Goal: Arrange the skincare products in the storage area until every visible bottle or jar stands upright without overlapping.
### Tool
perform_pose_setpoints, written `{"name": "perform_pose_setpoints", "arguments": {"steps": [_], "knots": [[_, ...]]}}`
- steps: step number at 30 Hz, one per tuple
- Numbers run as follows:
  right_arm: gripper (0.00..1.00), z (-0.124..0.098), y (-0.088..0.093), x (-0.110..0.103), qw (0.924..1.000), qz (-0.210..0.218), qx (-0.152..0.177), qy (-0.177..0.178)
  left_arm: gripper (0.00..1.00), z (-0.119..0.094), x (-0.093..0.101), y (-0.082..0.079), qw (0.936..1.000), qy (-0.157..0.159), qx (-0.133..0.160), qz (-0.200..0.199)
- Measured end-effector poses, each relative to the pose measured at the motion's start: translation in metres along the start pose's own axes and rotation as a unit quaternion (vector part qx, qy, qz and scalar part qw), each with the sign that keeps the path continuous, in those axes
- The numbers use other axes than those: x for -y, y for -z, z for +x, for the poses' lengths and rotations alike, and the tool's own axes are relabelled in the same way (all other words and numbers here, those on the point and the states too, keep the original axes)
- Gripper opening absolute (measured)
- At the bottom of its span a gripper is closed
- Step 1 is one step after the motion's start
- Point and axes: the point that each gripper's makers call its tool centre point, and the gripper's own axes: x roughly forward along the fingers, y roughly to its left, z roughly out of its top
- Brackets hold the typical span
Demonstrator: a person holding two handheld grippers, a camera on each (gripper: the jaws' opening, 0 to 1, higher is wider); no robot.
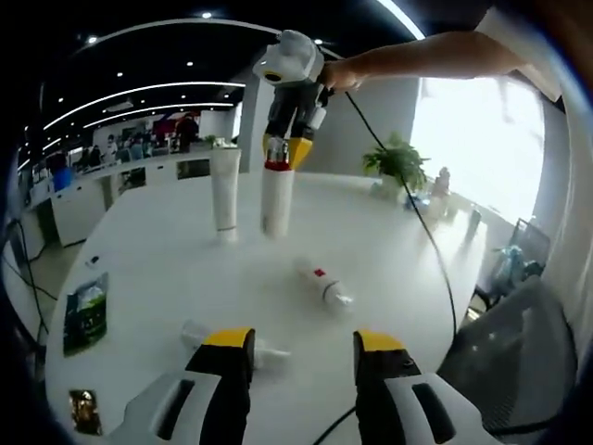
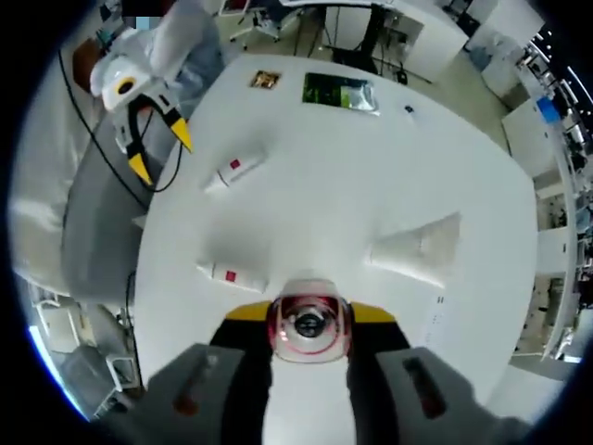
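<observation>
- Skincare products sit on a round, smooth white table, four in all.
- Tall white tube with a red collar stands upright at the far side; the right gripper, yellow-tipped, is clamped on its top from above. In the right gripper view the red-rimmed cap sits pinched between that gripper's jaws.
- Second white squeeze tube, flat-crimped at the top, stands on its cap just left of the first, apart from it.
- Small white bottle with a red label lies on its side mid-table.
- Another small white bottle lies near the left gripper, partly hidden by a jaw.
- Left gripper hovers with jaws spread, holding nothing.
- Green foil sachet and small dark packet lie flat by the left edge.
- Black cable trails across the right side.
- Broad bare tabletop lies between the lying bottles and the standing tubes.
</observation>
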Motion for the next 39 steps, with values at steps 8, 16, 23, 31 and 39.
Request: {"name": "perform_pose_setpoints", "arguments": {"steps": [8, 16, 23, 31, 39], "knots": [[0.29, 0.009, 0.014, 0.019, 0.9996, 0.027, -0.003, -0.003, 0.45, 0.001, -0.001, 0.004, 0.9999, 0.0, -0.008, -0.012], [0.29, 0.019, 0.018, 0.037, 0.9987, 0.051, 0.002, -0.005, 0.47, 0.002, -0.007, 0.008, 0.9994, -0.008, -0.013, -0.031], [0.29, 0.027, 0.022, 0.052, 0.9978, 0.067, 0.001, 0.0, 0.48, 0.001, -0.018, 0.01, 0.9971, -0.026, -0.007, -0.071], [0.29, 0.032, 0.022, 0.063, 0.9968, 0.079, 0.003, 0.013, 0.5, -0.005, -0.039, 0.011, 0.9909, -0.058, 0.006, -0.121], [0.29, 0.035, 0.021, 0.068, 0.9962, 0.087, 0.007, 0.01, 0.49, -0.003, -0.036, 0.014, 0.993, -0.055, -0.004, -0.105]]}}
